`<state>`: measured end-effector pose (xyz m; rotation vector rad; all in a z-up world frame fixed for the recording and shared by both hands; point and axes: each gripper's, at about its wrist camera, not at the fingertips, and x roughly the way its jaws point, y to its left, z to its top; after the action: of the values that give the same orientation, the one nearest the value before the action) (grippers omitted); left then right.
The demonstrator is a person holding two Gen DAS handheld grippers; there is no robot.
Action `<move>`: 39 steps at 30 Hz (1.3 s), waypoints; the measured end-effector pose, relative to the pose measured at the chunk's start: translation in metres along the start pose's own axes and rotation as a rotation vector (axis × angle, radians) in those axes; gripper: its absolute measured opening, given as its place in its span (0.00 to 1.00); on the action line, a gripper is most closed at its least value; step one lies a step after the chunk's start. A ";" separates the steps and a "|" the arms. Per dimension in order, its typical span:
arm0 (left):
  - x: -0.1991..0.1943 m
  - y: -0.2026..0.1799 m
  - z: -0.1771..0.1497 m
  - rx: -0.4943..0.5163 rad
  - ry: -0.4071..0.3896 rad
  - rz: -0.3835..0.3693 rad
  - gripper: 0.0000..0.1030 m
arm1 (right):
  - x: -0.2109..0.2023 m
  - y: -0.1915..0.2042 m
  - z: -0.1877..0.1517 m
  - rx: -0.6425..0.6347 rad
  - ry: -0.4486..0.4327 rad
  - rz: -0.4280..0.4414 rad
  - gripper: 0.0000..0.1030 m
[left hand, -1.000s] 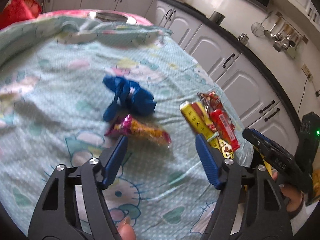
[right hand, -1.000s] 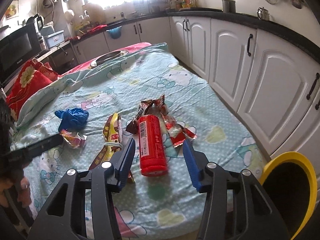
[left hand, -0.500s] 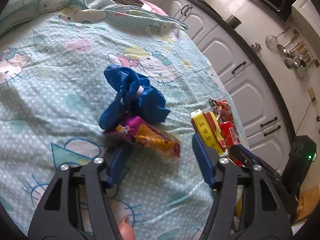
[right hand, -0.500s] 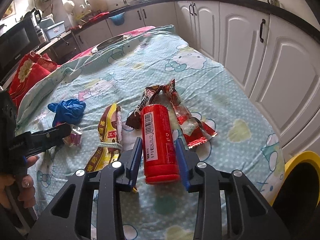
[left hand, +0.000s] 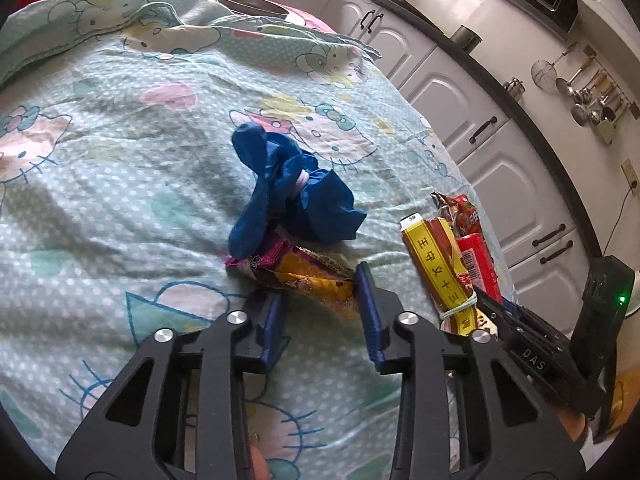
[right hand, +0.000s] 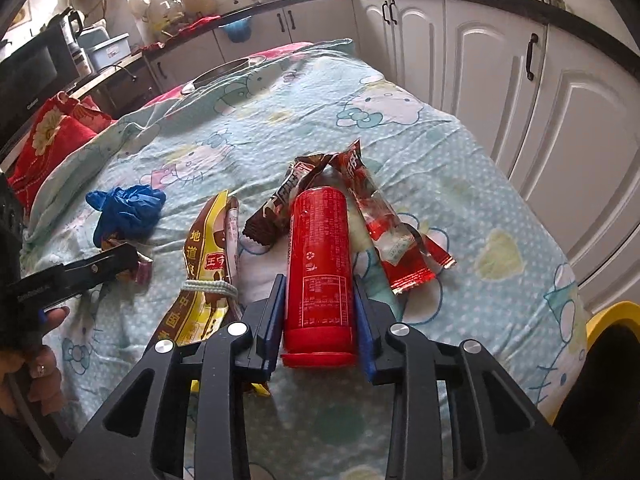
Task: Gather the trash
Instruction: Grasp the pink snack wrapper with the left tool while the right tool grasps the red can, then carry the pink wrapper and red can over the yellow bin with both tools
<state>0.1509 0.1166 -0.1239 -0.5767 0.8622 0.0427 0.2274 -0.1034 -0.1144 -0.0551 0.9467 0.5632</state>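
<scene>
A purple and yellow snack wrapper (left hand: 304,276) lies on the cartoon-print cloth (left hand: 120,160), just under a crumpled blue glove (left hand: 296,196). My left gripper (left hand: 320,300) is closing around the wrapper's near end; its right pad touches it and a gap shows at the left pad. A red can (right hand: 320,256) lies lengthwise between the closing jaws of my right gripper (right hand: 319,284), both pads against its sides. In the right wrist view, the left gripper (right hand: 120,256) sits by the glove (right hand: 128,208).
A tied yellow wrapper bundle (right hand: 208,256), a brown wrapper (right hand: 280,208) and a red wrapper (right hand: 384,224) lie around the can. A yellow bin (right hand: 600,316) stands at the near right. White cabinets (right hand: 480,80) run along the right. A red cushion (right hand: 52,140) lies far left.
Both grippers have come down to the cloth and narrowed. The left jaws drew in around the snack wrapper's end. The right jaws closed onto the red can.
</scene>
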 end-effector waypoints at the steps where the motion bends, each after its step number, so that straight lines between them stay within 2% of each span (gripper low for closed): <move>1: 0.000 0.000 0.000 0.002 0.000 -0.002 0.22 | -0.001 -0.001 -0.001 0.004 -0.001 0.002 0.29; 12: -0.008 -0.002 -0.010 0.025 0.015 -0.069 0.08 | -0.020 -0.009 -0.014 0.039 -0.022 0.002 0.29; 28: -0.043 -0.081 -0.020 0.281 -0.089 -0.114 0.07 | -0.081 -0.021 -0.025 0.054 -0.127 0.008 0.29; 39: -0.045 -0.133 -0.025 0.393 -0.104 -0.160 0.07 | -0.127 -0.051 -0.032 0.095 -0.206 -0.023 0.29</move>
<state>0.1389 0.0001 -0.0427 -0.2696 0.6970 -0.2368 0.1707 -0.2108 -0.0445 0.0766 0.7698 0.4917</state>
